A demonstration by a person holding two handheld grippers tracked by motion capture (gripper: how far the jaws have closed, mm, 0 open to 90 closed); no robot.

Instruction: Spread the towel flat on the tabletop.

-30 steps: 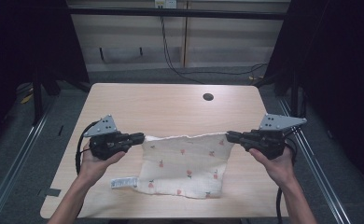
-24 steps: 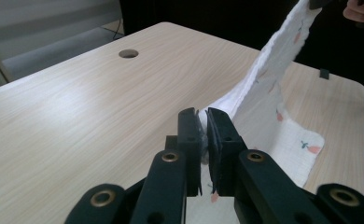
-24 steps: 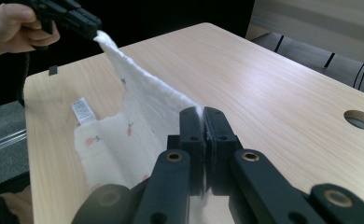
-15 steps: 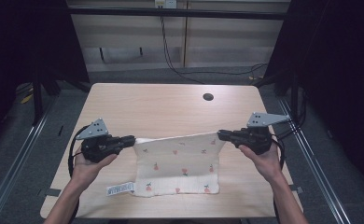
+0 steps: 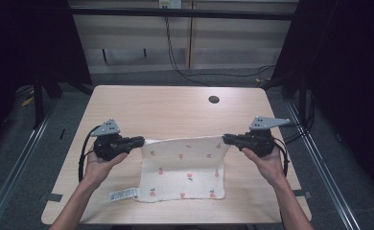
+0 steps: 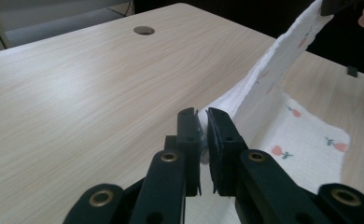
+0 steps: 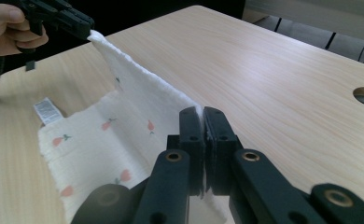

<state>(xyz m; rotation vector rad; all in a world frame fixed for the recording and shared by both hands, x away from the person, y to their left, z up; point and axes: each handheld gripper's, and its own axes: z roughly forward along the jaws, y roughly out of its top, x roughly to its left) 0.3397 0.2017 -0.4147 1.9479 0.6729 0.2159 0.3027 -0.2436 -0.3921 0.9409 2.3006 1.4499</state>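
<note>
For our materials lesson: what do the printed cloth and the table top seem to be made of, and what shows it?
Cloth: probably soft woven cotton, matt; it sags and shows a waffle-like texture and a sewn-in label.
Table top: pale wood or wood-look laminate, smooth with a slight sheen; straight grain lines show.

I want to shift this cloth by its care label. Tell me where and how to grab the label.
Grip the white care label at its free left end, coming in from the table's left-front side with the tongs held low and level. It lies flat, sticking out from the cloth's lower-left corner, so that end is probably easiest to pinch. Both tongs are busy holding the cloth's far corners.
</note>
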